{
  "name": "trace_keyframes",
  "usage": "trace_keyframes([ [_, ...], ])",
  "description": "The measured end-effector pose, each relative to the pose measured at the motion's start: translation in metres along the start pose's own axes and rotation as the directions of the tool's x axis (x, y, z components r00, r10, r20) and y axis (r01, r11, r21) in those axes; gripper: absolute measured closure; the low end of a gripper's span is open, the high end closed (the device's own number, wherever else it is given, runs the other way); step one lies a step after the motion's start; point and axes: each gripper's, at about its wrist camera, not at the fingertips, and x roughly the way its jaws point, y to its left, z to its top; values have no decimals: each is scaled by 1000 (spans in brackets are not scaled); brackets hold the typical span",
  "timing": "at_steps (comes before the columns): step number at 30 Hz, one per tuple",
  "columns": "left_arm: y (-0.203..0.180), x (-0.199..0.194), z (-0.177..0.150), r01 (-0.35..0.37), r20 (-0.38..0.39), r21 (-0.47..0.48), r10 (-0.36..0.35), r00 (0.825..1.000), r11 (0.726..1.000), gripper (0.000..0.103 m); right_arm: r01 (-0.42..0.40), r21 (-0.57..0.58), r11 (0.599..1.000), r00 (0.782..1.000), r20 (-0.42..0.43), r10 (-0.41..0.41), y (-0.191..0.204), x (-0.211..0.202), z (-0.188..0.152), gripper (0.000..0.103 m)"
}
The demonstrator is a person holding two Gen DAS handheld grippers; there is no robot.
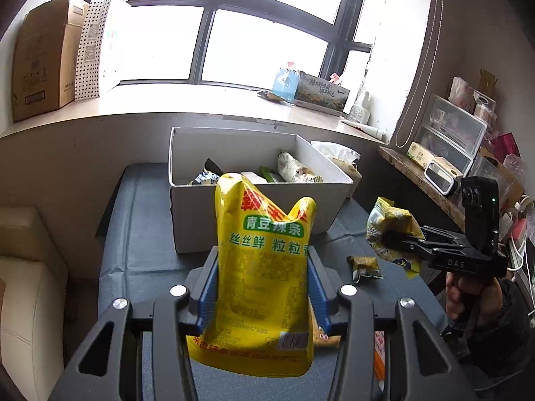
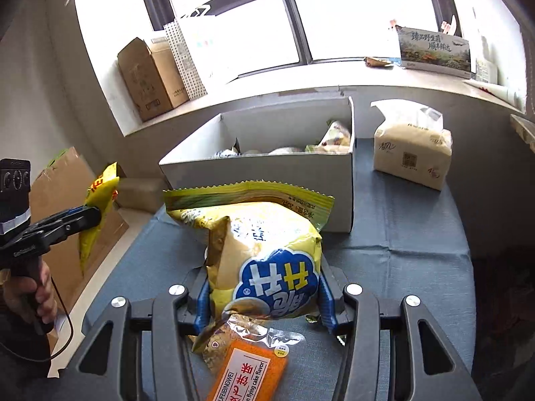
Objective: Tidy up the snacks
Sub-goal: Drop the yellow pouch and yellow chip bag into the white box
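My left gripper (image 1: pixel 264 287) is shut on a yellow snack pouch with a green label (image 1: pixel 264 267) and holds it upright above the blue-grey table, in front of the white box (image 1: pixel 254 207). It also shows in the right wrist view (image 2: pixel 90 217) at the far left. My right gripper (image 2: pixel 264 287) is shut on a puffy yellow chip bag with a blue cloud logo (image 2: pixel 267 254), also in front of the white box (image 2: pixel 284 170). In the left wrist view the right gripper (image 1: pixel 389 237) holds the chip bag (image 1: pixel 394 224) at the right. The box holds several snack packs.
An orange cake pack (image 2: pixel 247 374) lies on the table under my right gripper. A small olive wrapper (image 1: pixel 364 267) lies on the table. A tissue pack (image 2: pixel 411 150) stands right of the box. Cardboard boxes (image 1: pixel 43 56) sit on the windowsill. A cluttered shelf (image 1: pixel 451 140) is at the right.
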Motion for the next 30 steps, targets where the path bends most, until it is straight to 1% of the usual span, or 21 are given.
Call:
trace_keyframes([
  [3, -5, 7, 31, -2, 49, 13, 2, 999, 1000, 51, 13, 7, 1000, 998, 59, -13, 1, -13, 23, 49],
  [6, -8, 20, 64, -14, 87, 16, 12, 996, 1000, 51, -10, 28, 1000, 993, 115, 7, 1, -15, 51, 49],
  [9, -2, 42, 98, -35, 97, 0, 35, 995, 999, 51, -11, 29, 1000, 989, 145, 6, 3, 0, 84, 49],
  [11, 7, 61, 118, -42, 82, -25, 43, 996, 999, 51, -20, 47, 999, 990, 143, 13, -1, 14, 107, 49],
  [12, 12, 72, 127, -57, 72, -37, 59, 996, 998, 51, -24, 62, 998, 991, 136, 15, -3, 23, 118, 49],
  [15, 22, 105, 147, -105, 33, -43, 107, 994, 994, 51, 1, 77, 997, 995, 102, -9, -12, 54, 148, 49],
  [17, 31, 125, 154, -126, 2, -60, 126, 992, 990, 51, 10, 92, 996, 997, 77, -17, -18, 75, 163, 49],
  [19, 37, 142, 157, -145, -22, -55, 144, 989, 988, 51, 20, 99, 995, 999, 46, -25, -21, 93, 175, 49],
  [21, 43, 154, 159, -168, -43, -54, 166, 985, 984, 47, 45, 101, 994, 998, 28, -48, -24, 107, 183, 47],
  [22, 47, 161, 160, -173, -66, -60, 169, 983, 983, 40, 48, 104, 993, 999, 4, -49, -26, 116, 186, 42],
  [23, 50, 166, 161, -188, -89, -67, 181, 979, 980, 19, 45, 111, 993, 999, -25, -43, -27, 124, 188, 35],
  [24, 54, 167, 161, -209, -98, -70, 202, 975, 975, 9, 47, 120, 992, 998, -44, -42, -30, 130, 188, 11],
  [25, 55, 164, 161, -222, -80, -68, 216, 973, 973, 0, 58, 122, 991, 998, -40, -54, -31, 131, 188, 0],
  [26, 56, 159, 161, -230, -61, -68, 226, 972, 971, 0, 70, 116, 991, 997, -19, -68, -31, 129, 188, 0],
  [27, 57, 154, 161, -224, -53, -69, 221, 974, 972, 0, 76, 108, 991, 997, -6, -76, -31, 126, 187, 0],
  [28, 58, 149, 161, -210, -48, -67, 208, 977, 975, 0, 72, 108, 991, 997, 8, -74, -31, 123, 186, 0],
  [30, 57, 138, 160, -211, -35, -59, 210, 977, 976, 0, 57, 115, 992, 998, 21, -60, -32, 115, 183, 0],
])
